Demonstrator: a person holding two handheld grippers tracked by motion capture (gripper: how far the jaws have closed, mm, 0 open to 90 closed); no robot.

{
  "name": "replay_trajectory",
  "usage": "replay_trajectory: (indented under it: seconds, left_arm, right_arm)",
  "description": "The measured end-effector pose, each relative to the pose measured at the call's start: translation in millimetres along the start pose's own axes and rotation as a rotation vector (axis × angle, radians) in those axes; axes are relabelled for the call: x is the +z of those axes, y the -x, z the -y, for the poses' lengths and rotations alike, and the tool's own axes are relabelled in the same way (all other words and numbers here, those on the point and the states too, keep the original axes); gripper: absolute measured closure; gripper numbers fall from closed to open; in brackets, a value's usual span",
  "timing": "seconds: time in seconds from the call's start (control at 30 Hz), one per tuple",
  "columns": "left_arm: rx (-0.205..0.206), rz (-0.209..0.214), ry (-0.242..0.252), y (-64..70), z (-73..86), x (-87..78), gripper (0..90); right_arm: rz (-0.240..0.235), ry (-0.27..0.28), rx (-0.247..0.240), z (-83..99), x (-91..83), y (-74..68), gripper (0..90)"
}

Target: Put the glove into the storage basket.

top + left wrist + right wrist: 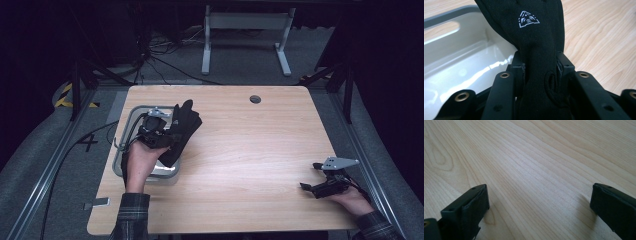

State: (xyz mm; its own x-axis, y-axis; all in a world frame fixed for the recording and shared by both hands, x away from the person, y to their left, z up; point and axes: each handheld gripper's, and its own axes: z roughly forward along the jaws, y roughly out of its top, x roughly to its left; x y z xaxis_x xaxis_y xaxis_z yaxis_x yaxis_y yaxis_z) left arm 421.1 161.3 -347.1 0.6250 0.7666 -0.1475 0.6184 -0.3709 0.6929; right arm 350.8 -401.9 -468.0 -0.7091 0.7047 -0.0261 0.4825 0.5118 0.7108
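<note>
We see our left gripper (156, 131) over the metal tray (131, 117) at the left side of the wooden worktop (240, 150). Its jaws are closed tight on a black glove (182, 131), and in the left gripper view the cloth (536, 50) is pinched between the two jaws, with a small white triangle logo (528, 19) on it above the grip. The glove reaches from the gripper across the right rim of the tray, so that its fingers lie above the bare wood just beside the tray; we cannot tell if they touch the wood. Our right gripper (320, 182) rests low at the right edge of the worktop, well apart from the glove. In the right gripper view its jaws stand wide open with nothing between them, only wood grain (536, 175).
</note>
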Motion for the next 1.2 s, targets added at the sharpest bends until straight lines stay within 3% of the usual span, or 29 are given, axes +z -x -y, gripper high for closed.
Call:
replay_trajectory:
  seconds: [0.2,0.33,0.47,0.73,1.07,1.2]
  left_arm:
    - [-0.048,-0.041,0.001,-16.0,11.9,-5.0,67.3]
    - [-0.102,-0.069,-0.017,-34.6,21.3,-1.3,67.3]
    - [-0.12,-0.073,-0.038,-46.1,27.4,5.7,67.2]
    - [-0.114,-0.076,-0.097,-59.4,34.2,23.5,66.6]
    - [-0.125,-0.069,-0.158,-65.4,40.1,39.9,65.3]
    - [-0.146,-0.084,-0.192,-67.6,41.4,44.4,56.8]
  right_arm:
    - [-0.01,-0.003,-0.005,0.7,-0.8,0.4,2.3]
    - [-0.011,-0.003,-0.006,0.5,-0.6,0.6,2.1]
    - [-0.012,-0.003,-0.009,0.5,-0.4,0.9,2.0]
    - [-0.012,-0.002,-0.009,0.4,-0.3,1.0,1.9]
    - [-0.012,-0.003,-0.009,0.3,-0.2,1.1,1.9]
    - [-0.012,-0.003,-0.009,0.3,-0.2,1.1,1.9]
